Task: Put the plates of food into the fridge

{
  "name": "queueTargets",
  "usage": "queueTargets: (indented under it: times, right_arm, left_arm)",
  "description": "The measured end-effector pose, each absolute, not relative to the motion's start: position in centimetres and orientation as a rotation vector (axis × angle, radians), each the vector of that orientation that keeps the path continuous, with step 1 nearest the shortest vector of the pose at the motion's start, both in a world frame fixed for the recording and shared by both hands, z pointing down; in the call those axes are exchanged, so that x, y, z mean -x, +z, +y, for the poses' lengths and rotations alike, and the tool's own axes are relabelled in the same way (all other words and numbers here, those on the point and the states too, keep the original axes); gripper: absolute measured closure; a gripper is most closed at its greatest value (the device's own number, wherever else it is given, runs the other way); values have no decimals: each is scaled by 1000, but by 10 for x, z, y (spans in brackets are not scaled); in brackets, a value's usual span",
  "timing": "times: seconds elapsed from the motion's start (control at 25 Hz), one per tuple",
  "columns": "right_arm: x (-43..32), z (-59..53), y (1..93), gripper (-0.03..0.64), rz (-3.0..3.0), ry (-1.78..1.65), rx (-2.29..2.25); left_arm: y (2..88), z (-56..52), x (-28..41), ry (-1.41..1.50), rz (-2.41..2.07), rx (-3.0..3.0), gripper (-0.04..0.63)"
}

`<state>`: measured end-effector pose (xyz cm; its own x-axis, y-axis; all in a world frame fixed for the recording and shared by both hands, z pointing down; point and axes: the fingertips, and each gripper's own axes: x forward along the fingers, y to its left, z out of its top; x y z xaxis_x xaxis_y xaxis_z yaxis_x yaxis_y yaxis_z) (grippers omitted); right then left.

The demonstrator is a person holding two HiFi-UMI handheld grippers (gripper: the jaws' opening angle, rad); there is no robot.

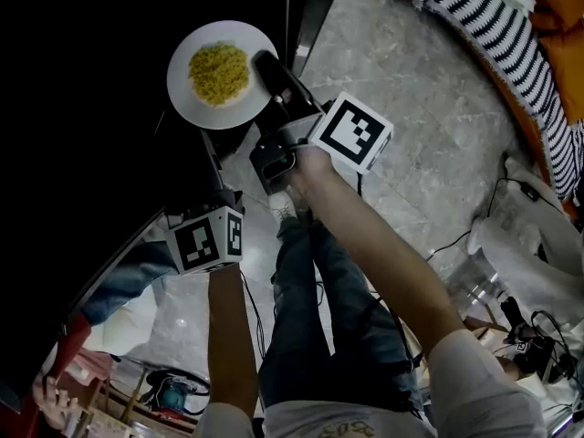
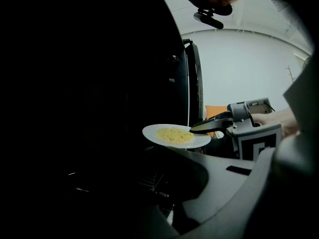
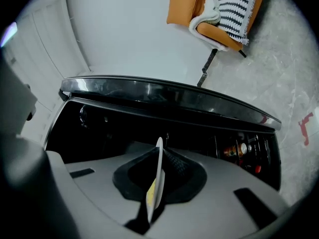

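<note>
A white plate (image 1: 222,74) of yellow food hangs in front of the black fridge (image 1: 91,108), level in the head view. My right gripper (image 1: 269,73) is shut on the plate's right rim. In the right gripper view the plate (image 3: 158,178) stands edge-on between the jaws of my right gripper (image 3: 154,188). The left gripper view shows the plate (image 2: 175,136) and the right gripper (image 2: 214,126) beside the fridge's door edge (image 2: 193,83). My left gripper (image 1: 212,167) is lower, against the dark fridge front. The jaws of my left gripper (image 2: 169,203) are lost in darkness.
Small jars (image 3: 241,151) stand on a shelf inside the open fridge. An orange armchair (image 1: 547,26) with a striped cushion (image 1: 493,16) sits at the far right. Cables (image 1: 474,235) trail over the marble floor (image 1: 411,108). The person's legs (image 1: 310,299) are below the grippers.
</note>
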<state>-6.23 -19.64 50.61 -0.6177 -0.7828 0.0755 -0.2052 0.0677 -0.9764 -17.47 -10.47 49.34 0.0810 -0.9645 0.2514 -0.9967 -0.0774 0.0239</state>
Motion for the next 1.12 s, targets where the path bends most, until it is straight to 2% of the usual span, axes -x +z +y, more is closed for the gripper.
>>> queueTargets:
  times: [0.56,1.12]
  right_arm:
    - [66,-202,519,597,1857,-1603,968]
    - [105,-232,504,597,1893,-1591,967]
  left_arm:
    - [505,-102,155,258,-1959,-2198,589]
    - [497,-119,160,294,-1900,-2253,589]
